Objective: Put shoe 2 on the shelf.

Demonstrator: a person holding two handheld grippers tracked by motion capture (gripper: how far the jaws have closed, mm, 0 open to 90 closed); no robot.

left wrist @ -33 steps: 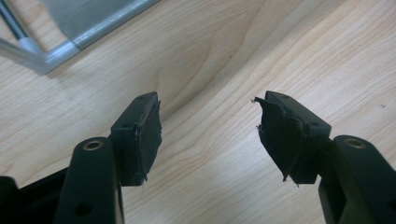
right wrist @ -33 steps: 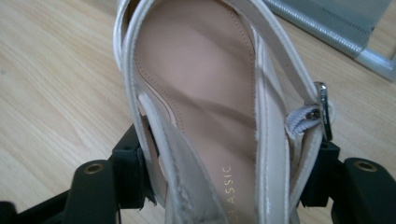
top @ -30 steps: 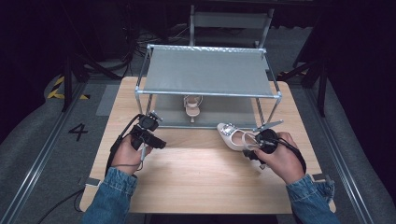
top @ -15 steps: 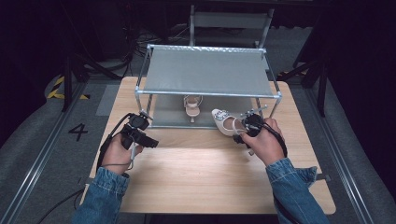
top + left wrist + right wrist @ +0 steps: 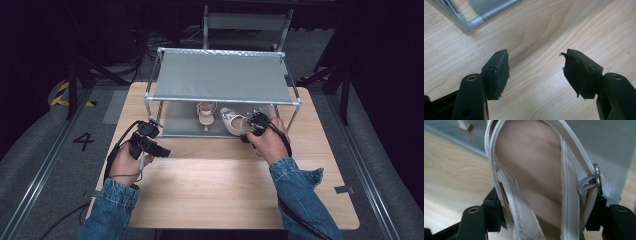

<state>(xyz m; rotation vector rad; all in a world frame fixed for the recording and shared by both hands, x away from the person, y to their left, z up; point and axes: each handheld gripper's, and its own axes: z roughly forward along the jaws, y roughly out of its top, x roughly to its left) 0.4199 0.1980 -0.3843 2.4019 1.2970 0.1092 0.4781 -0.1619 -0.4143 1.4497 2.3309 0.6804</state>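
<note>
At the front edge of the rack's lower shelf, a pale heeled sandal [image 5: 231, 120] sits clamped at its heel end between the jaws of the right gripper [image 5: 252, 127], toe pointing in under the shelf. Seen from the right gripper view, the sandal [image 5: 534, 170] shows a tan insole, white straps and a small metal buckle at one side, with both black pads pressed against its sides. Just beside it, farther in on the same shelf, stands a second sandal [image 5: 205, 114] of matching colour, apart from the first. Both lie beneath the grey top shelf of a metal-framed rack [image 5: 220, 77], which stands on the far half of a light wooden table [image 5: 215, 190]. The right hand [image 5: 270, 142], in a denim sleeve, holds its gripper close to the rack's front rail. Well apart to the left, the left gripper [image 5: 152, 142] hangs over bare table near the rack's front left corner post; in the left gripper view its jaws stand wide apart with nothing between them, above the wood grain, and the left gripper [image 5: 535, 72] holds nothing.
</note>
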